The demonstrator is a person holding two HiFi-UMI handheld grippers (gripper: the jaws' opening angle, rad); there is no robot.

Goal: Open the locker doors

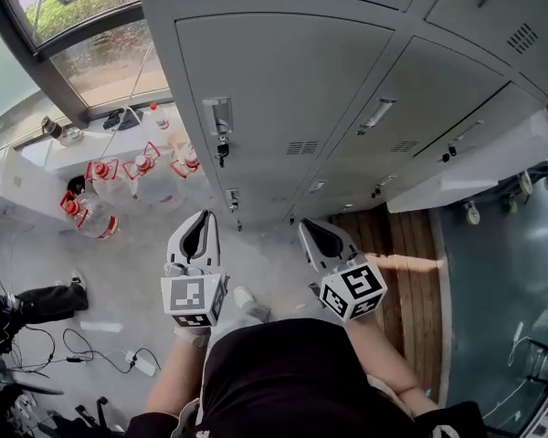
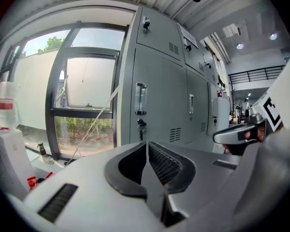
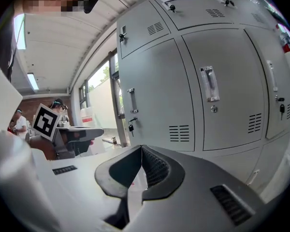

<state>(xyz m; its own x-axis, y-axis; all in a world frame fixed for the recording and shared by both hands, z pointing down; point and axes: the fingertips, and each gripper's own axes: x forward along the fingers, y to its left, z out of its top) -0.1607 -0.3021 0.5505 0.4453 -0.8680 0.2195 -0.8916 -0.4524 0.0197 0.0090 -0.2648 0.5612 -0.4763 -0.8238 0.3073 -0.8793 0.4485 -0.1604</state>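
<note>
1. Grey metal lockers fill the upper part of the head view, at twelve o'clock from both tools. Every door in sight is shut.
2. The left gripper points toward the lockers. Its jaws are pressed together with nothing between them, and it touches no door.
3. The right gripper sits at three o'clock from the left one, a little apart from it. Its jaws are likewise together and empty, and it is clear of the lockers.
4. In the left gripper view an upright handle stands on the nearest door, at twelve o'clock from the jaw tips. A key hangs in the lock at six o'clock from that handle, just below it. Small vent slots lie at four o'clock from the key.
5. In the right gripper view a second handle shows on the middle door, at one o'clock from the jaw tips. A round lock sits just beneath it.
6. Clear bottles with red caps stand grouped on the floor at ten o'clock from the left gripper, below a window.
7. A wooden strip of floor runs along the locker base at three o'clock from the right gripper.
8. Cables trail over the floor at eight o'clock from the left gripper.
</note>
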